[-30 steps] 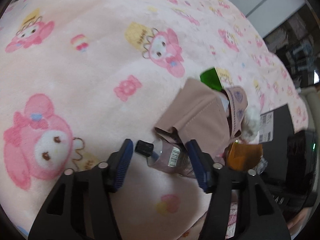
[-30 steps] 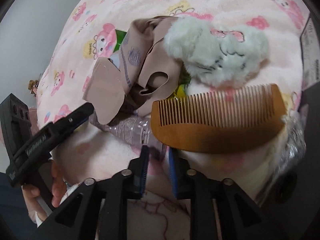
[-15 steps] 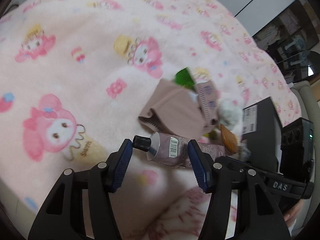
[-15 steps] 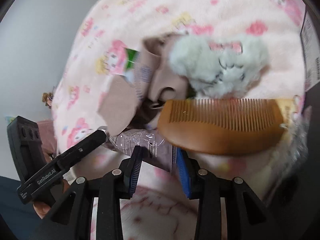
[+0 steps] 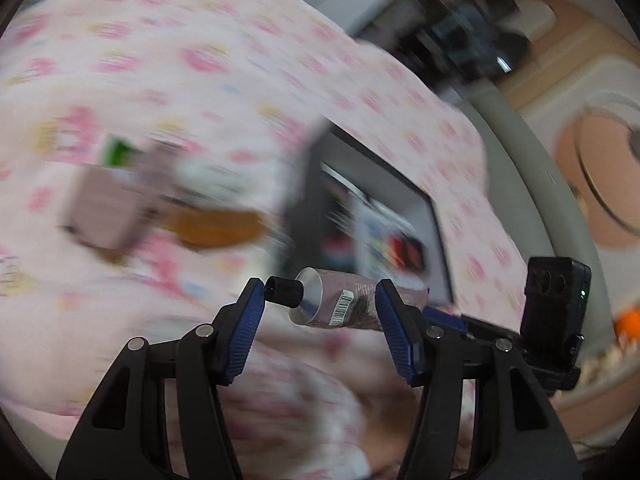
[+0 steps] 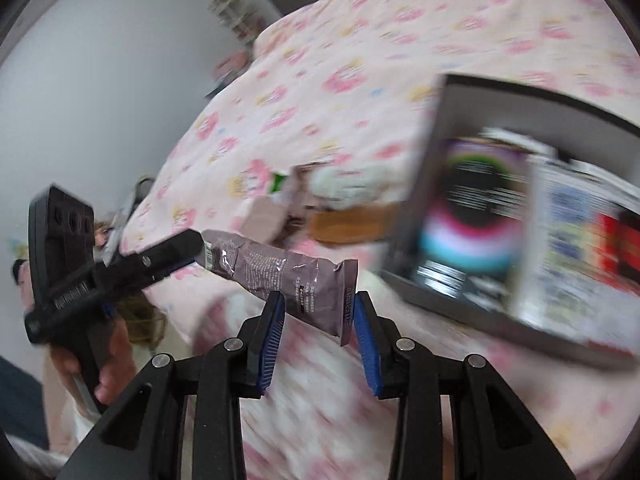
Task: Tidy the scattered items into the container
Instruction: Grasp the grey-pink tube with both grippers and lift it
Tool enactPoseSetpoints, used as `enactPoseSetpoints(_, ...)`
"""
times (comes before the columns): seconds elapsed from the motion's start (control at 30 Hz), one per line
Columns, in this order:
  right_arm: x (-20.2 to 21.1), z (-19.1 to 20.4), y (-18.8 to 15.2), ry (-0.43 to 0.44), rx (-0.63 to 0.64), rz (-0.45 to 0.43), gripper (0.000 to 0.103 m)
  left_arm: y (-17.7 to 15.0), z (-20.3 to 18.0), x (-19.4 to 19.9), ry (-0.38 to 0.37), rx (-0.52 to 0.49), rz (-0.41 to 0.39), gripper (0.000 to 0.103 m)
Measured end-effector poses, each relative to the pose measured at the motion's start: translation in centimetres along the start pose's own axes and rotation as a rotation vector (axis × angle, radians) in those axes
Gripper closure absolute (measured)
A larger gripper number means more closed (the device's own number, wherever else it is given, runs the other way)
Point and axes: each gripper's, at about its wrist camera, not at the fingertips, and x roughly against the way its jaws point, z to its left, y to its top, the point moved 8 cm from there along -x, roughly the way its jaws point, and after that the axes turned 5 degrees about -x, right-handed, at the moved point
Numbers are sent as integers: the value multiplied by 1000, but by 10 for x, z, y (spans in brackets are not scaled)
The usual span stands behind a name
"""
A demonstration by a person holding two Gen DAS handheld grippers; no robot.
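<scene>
Hanging above the pink bed cover (image 6: 328,60), the mauve tube (image 6: 280,276) is clamped by its cap end in the left gripper (image 5: 320,320). The right gripper (image 6: 318,320) jaws enclose its flat end, contact unclear. The dark box (image 6: 444,128) lies near.

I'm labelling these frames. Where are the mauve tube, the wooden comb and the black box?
mauve tube (image 6: 276,270): right wrist view, printed middle of its body.
wooden comb (image 5: 216,226): left wrist view, blurred brown spine.
black box (image 6: 496,90): right wrist view, far rim.
</scene>
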Motion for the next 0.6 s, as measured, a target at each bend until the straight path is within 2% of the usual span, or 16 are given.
enactPoseSetpoints(0.1,37,-43,-20,-58,-85,-41,71,-16,-43,-37,-59,-51,77,45)
enactPoseSetpoints(0.17,51,-73,-32,-97,-144,-59,71,-28,-60,-61,-58,-57,119,45)
enactPoseSetpoints(0.37,52,-137,-75,-123,-283,-35,70,-70,-81,-115,80,-89,209,46)
enactPoseSetpoints(0.6,27,-163,-71,-181,-316,-36,70,-95,-60,-145,173,-67,290,46)
